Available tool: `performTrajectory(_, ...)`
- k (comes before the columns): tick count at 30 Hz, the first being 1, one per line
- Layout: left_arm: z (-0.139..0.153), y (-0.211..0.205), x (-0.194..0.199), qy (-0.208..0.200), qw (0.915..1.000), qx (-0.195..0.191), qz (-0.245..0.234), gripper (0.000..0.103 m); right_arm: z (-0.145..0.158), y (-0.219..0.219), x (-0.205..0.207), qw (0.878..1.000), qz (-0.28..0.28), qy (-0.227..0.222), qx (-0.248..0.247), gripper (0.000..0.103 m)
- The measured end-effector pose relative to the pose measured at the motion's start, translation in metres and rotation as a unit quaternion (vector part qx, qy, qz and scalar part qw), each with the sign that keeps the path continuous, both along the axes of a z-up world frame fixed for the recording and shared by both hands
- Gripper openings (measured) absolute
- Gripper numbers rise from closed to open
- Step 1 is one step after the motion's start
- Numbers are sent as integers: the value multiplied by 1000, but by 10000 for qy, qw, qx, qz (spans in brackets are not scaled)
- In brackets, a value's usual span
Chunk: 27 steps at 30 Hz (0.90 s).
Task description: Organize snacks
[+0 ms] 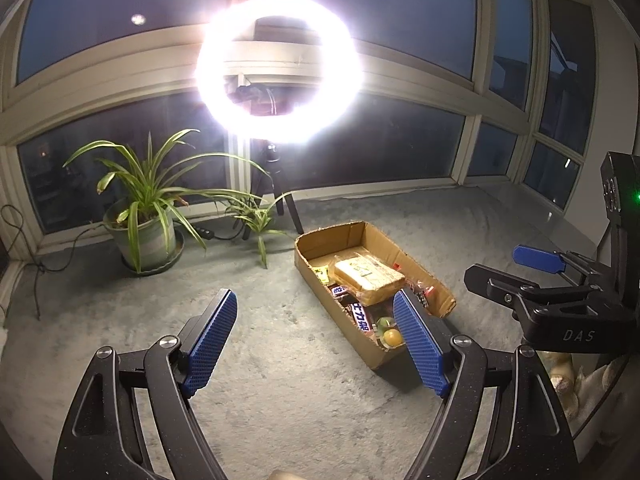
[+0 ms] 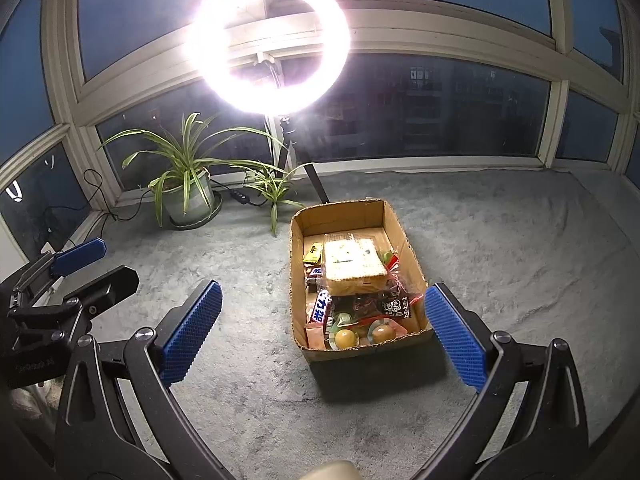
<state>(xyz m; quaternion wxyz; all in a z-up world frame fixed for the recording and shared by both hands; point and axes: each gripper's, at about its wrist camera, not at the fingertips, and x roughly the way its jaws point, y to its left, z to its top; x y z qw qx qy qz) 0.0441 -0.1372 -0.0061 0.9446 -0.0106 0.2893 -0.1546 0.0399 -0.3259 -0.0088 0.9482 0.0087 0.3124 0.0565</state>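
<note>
An open cardboard box (image 2: 404, 236) (image 1: 316, 276) lies on grey carpet, filled with snacks. A pack of sliced bread (image 2: 352, 264) (image 1: 366, 278) lies on top. Below it are chocolate bars (image 2: 320, 304) (image 1: 360, 314), a dark printed packet (image 2: 380, 304) and jelly cups with orange fruit (image 2: 346, 338) (image 1: 391, 336). My right gripper (image 2: 324, 328) hovers open over the box's near end, nothing between its blue pads (image 2: 192, 332). My left gripper (image 1: 316, 340) stands open over bare carpet just left of the box, empty. Each gripper shows at the edge of the other's view.
A bright ring light (image 2: 268, 40) on a tripod stands behind the box by the dark windows. A potted spider plant (image 2: 188, 184) (image 1: 146, 228) and a small plant (image 2: 276, 188) sit at the back left, with cables along the sill (image 1: 24, 240).
</note>
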Motion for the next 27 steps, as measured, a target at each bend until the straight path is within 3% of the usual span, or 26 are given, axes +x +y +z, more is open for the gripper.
performTrajectory(27, -1, 1, -3, 47, 10000, 2, 83, 81, -8, 1, 2, 9999, -8, 128, 30, 103)
